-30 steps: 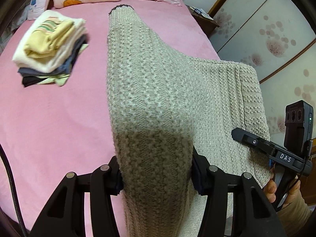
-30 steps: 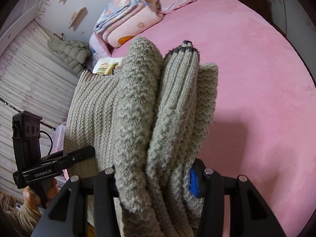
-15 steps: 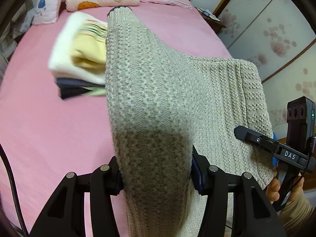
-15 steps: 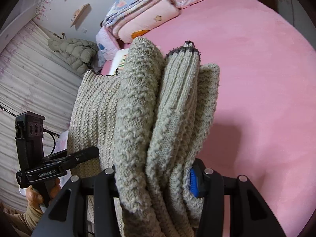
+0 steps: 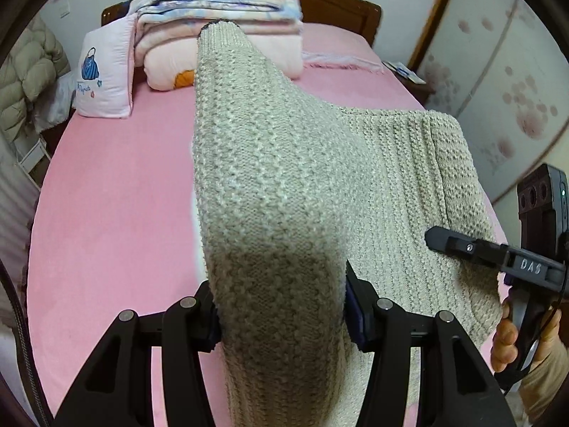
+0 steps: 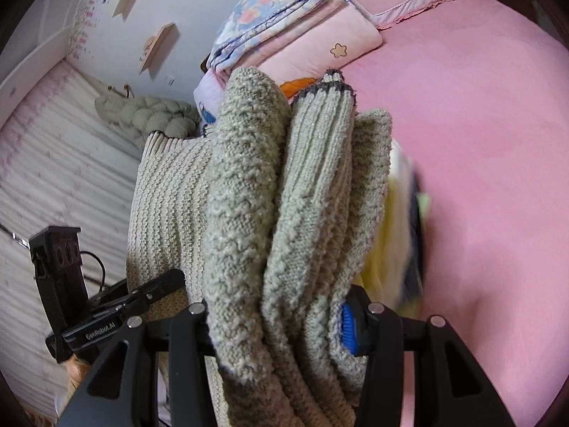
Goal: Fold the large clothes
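A folded beige knit sweater [image 5: 284, 185] hangs between both grippers above the pink bed [image 5: 117, 192]. My left gripper [image 5: 281, 316] is shut on one thick folded end. My right gripper [image 6: 281, 323] is shut on the other end, where several knit layers [image 6: 313, 185] bunch between the jaws. The right gripper also shows in the left wrist view [image 5: 473, 249], and the left gripper shows in the right wrist view [image 6: 142, 299]. A stack of folded clothes [image 6: 398, 235], yellow and dark, peeks out blurred behind the sweater in the right wrist view.
Folded quilts and blankets [image 5: 220, 10] lie at the head of the bed, with a small pink pillow [image 5: 103, 78] beside them. A wooden headboard [image 5: 338, 10] stands behind. A padded jacket [image 6: 149, 114] hangs on the left wall.
Both grippers have carried the sweater toward the stack of folded clothes. The stack has passed behind the sweater in the left wrist view and now shows at the right in the right wrist view.
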`<state>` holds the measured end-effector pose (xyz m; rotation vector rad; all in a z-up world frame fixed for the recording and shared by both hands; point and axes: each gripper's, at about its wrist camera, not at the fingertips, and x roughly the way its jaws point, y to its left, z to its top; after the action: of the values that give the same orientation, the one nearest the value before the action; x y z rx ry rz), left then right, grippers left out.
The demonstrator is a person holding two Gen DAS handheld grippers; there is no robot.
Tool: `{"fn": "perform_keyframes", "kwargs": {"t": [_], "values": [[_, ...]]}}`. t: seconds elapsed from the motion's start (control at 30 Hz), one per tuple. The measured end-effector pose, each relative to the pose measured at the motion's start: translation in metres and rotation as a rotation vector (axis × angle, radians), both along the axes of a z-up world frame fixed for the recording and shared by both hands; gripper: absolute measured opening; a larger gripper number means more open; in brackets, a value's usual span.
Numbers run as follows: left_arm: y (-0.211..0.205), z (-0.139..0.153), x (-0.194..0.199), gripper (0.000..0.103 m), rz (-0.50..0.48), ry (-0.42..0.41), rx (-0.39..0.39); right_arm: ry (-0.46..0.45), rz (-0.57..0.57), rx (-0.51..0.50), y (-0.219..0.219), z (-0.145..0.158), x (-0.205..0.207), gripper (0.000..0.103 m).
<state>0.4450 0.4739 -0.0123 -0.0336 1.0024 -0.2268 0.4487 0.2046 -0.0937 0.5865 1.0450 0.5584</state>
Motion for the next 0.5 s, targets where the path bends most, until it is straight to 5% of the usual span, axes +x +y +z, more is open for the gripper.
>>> {"fn": "perform_keyframes", "kwargs": {"t": [0.27,0.37,0.5], "values": [[0.005,-0.07,0.101,0.058,0.125,0.006,0.048,0.022,-0.073,-0.086,0.039,-0.058,0.108,0.05],[0.009,-0.085,0.109,0.075,0.187,0.002,0.047,0.069,-0.11,-0.159,0.04,-0.08,0.125,0.057],[0.01,-0.095,0.119,0.103,0.244,-0.063,0.173,0.058,-0.11,-0.258,0.045,-0.087,0.128,0.064]]}}
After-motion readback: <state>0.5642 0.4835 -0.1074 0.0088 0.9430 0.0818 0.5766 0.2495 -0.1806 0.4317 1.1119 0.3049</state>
